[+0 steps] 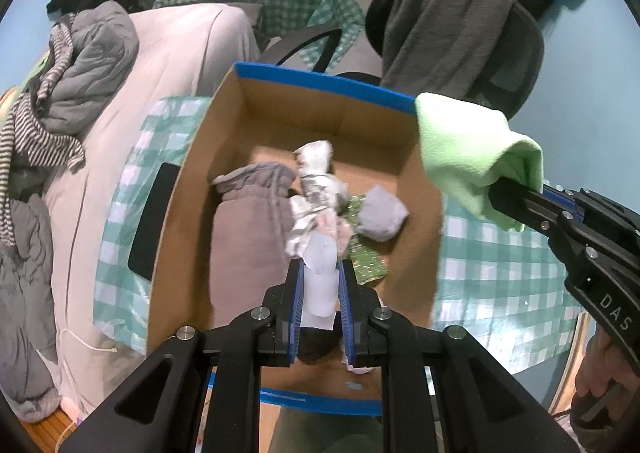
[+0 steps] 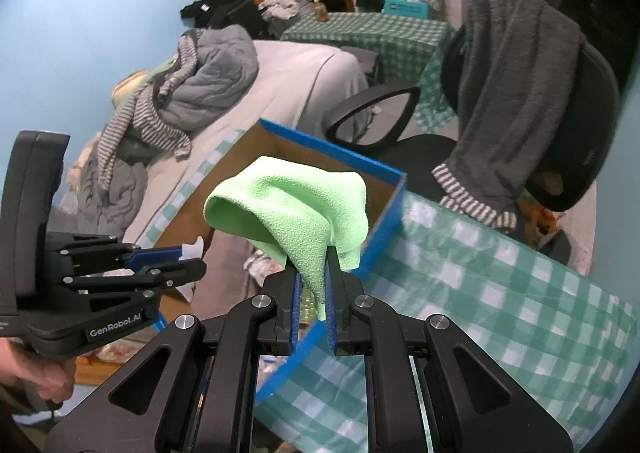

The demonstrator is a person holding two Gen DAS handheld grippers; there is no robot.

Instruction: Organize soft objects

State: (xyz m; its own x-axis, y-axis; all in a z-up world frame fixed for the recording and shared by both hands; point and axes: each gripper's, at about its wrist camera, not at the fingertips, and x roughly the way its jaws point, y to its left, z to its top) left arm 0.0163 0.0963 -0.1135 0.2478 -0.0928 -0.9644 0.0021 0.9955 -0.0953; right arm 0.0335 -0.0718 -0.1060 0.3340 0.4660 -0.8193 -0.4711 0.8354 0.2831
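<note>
Left gripper clamped on a white cloth above the open cardboard box; right gripper clamped on a light-green fleece cloth beside the box rim, over the checked tablecloth

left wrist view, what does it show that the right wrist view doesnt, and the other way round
Only the left wrist view shows the box's contents: a grey pouch, a grey sock, a white patterned cloth, and a black tablet beside the box.

Only the right wrist view shows the box's blue outer wall.

Both show the cardboard box, the left gripper shut on a white cloth, and the right gripper shut on a green cloth.
</note>
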